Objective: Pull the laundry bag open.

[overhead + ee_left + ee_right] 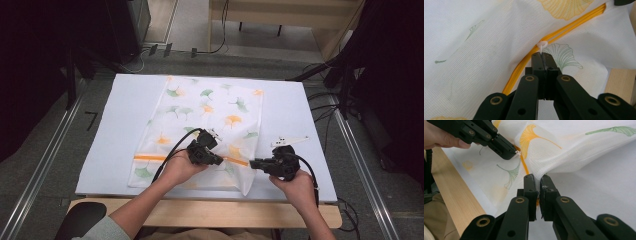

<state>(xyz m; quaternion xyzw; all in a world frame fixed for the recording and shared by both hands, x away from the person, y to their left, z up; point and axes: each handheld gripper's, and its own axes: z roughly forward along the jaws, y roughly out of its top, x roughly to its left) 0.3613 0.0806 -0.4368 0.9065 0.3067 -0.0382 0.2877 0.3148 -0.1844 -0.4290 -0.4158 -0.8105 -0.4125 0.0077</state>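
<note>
A white mesh bag [210, 120] printed with green and orange ginkgo leaves lies on the white table [125, 105]. An orange zipper [150, 158] runs across its near end. My left gripper [219, 161] is shut on the white zipper pull [542, 45], about midway along the zipper [564, 28]. The right gripper [253, 163] is shut on the bag's right edge [541, 173], with the mesh bunched between its jaws. In the right gripper view the left gripper [511, 153] holds the pull [518, 152] just beyond the bag's raised edge.
A wooden strip [210, 212] runs along the table's near edge. Metal rails [45, 160] flank the table on both sides. Cables [320, 107] lie on the floor at the right, and dark equipment stands at the back corners.
</note>
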